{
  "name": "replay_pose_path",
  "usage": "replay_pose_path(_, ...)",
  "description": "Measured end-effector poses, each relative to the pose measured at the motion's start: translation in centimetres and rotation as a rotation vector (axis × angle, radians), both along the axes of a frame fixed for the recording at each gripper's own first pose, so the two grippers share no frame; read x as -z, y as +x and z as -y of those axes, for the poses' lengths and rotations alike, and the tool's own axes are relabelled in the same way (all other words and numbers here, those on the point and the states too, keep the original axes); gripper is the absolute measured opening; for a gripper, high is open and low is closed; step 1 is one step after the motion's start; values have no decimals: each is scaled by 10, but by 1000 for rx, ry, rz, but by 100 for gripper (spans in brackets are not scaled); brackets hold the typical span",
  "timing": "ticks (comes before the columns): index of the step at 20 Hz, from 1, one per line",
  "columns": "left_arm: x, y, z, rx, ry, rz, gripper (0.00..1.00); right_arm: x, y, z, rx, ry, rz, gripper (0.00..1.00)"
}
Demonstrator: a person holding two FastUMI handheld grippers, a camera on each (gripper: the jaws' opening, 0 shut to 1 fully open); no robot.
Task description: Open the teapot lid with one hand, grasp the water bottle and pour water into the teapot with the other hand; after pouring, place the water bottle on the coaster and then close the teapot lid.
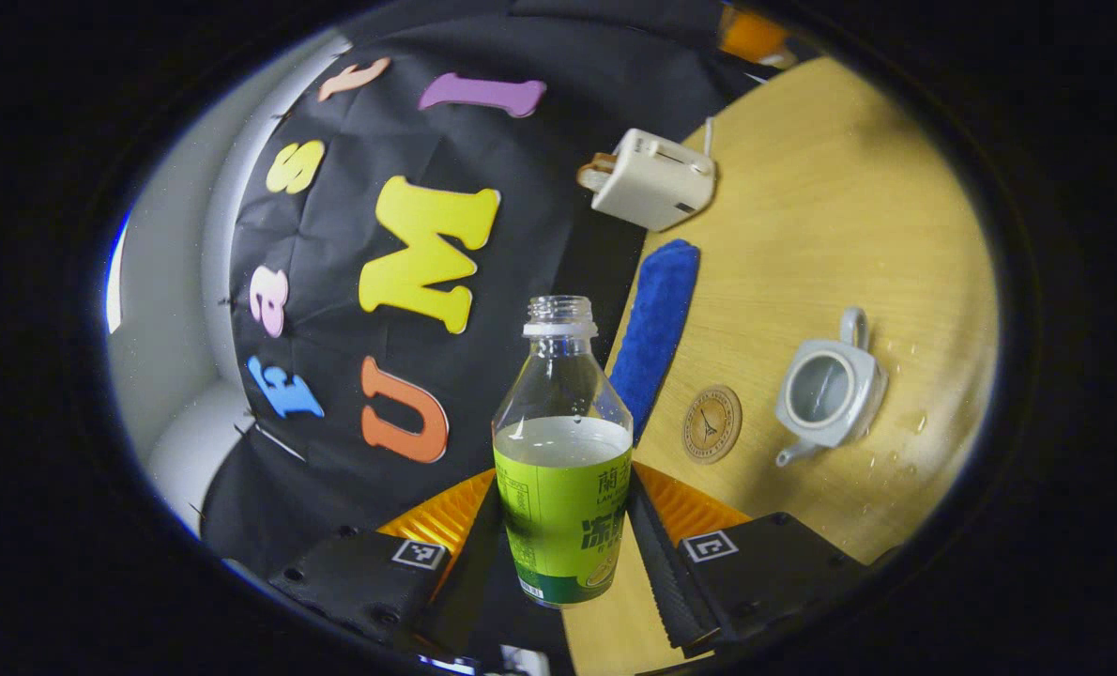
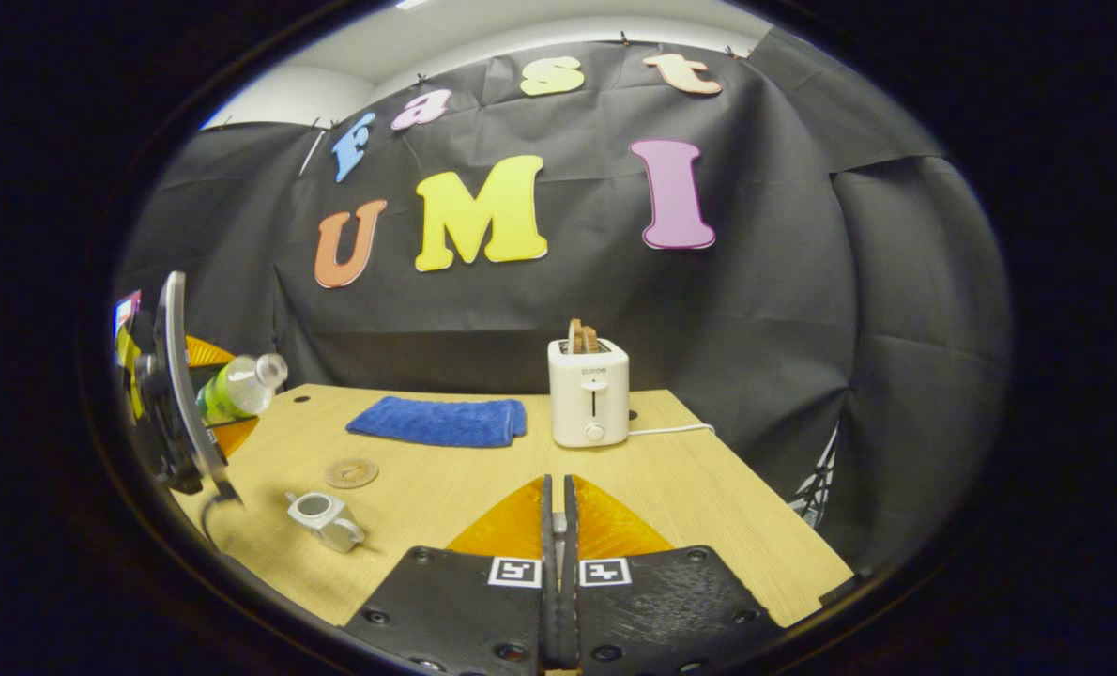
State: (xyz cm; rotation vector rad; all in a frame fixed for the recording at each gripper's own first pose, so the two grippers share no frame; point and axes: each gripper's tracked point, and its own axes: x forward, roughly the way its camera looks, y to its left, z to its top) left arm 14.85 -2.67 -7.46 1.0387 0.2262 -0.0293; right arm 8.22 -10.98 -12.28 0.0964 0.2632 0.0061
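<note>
left claw [image 1: 563, 540] is clamped on the uncapped water bottle [image 1: 563, 469], held above the desk [image 1: 803, 235]; teapot [image 1: 829, 390] sits lidless beside the coaster [image 1: 711, 423], right claw [image 2: 557, 535] pinched closed on nothing

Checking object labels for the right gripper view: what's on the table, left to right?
Bottle held above the table's left edge → teapot → coaster → towel → toaster.
</note>
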Motion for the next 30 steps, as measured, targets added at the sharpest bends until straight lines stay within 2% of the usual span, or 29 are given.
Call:
replay_pose_path(5,-7,34,-2,-25,-367,72,77,4,2,-5,-8,-4,-9,0)
replay_pose_path(9,-2,60,13,4,-763,91,77,6,2,-8,-14,-6,-13,0)
replay_pose_path(11,-3,71,16,14,-951,143,77,8,5,-8,-15,-2,-16,0)
replay_pose_path(14,20,88,18,-20,-1111,140,78,13,7,-8,-14,-2,-28,0)
replay_pose_path(17,31,93,18,-32,-1120,143,78,19,10,-8,-12,-1,-40,0)
replay_pose_path(21,41,102,26,-10,-1136,109,78,24,10,-13,-20,-10,-51,0)
replay_pose_path(27,64,107,28,-37,-1162,70,80,26,11,-16,-27,-20,-54,0)
replay_pose_path(29,64,107,25,-48,-1160,80,86,26,12,-16,-26,-20,-55,0)
replay_pose_path(30,63,105,25,-45,-1160,82,92,27,12,-16,-25,-20,-56,0)
